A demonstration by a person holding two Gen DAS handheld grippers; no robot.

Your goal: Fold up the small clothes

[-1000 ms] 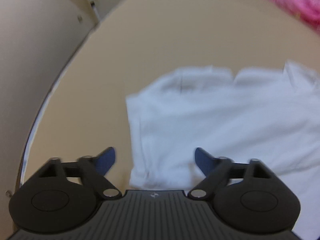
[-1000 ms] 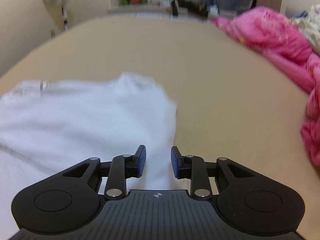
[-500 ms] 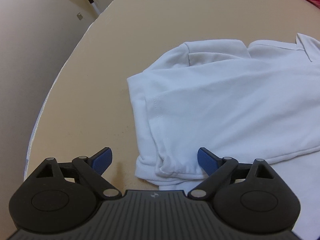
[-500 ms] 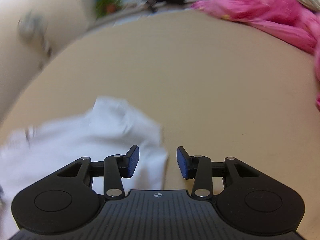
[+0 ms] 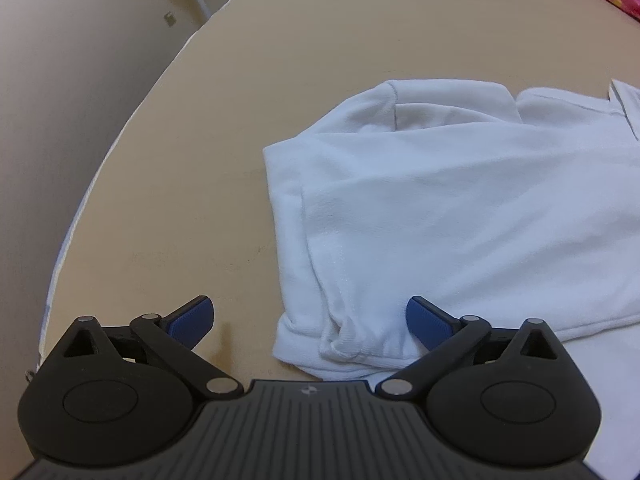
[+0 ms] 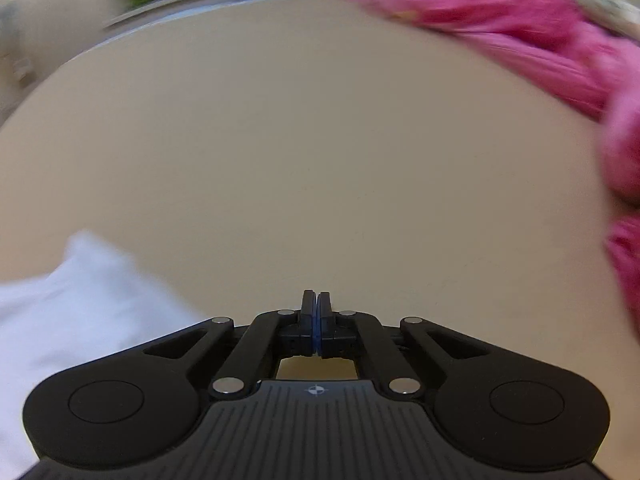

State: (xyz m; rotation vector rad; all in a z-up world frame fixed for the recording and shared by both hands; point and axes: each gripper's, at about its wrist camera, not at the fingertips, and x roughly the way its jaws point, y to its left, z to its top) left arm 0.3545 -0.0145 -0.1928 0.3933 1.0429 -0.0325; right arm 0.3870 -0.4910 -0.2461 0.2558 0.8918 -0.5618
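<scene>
Beige worktop [image 5: 328, 40], rounded at its left edge, carrying all items; white shirt [image 5: 460, 208] lying on it, partly folded, one side turned over the body and a bunched cuff at the near corner; pink cloth heap [image 6: 520, 40] along the far right of the worktop, well apart from the shirt, blurred in the right wrist view. Left gripper [image 5: 310, 318] low over the shirt's near left corner, fingers [image 5: 426, 320] spread wide, the bunched cuff lying between them, contact not certain. Right gripper [image 6: 316, 320] over bare worktop beside the shirt's edge [image 6: 72, 312], fingers pressed together on nothing. Likely fault: a closing pinch on the bunched corner could take only the top layer or several layers unevenly, dragging the fold askew; with the right gripper off the cloth, nothing restrains the shirt from sliding.
</scene>
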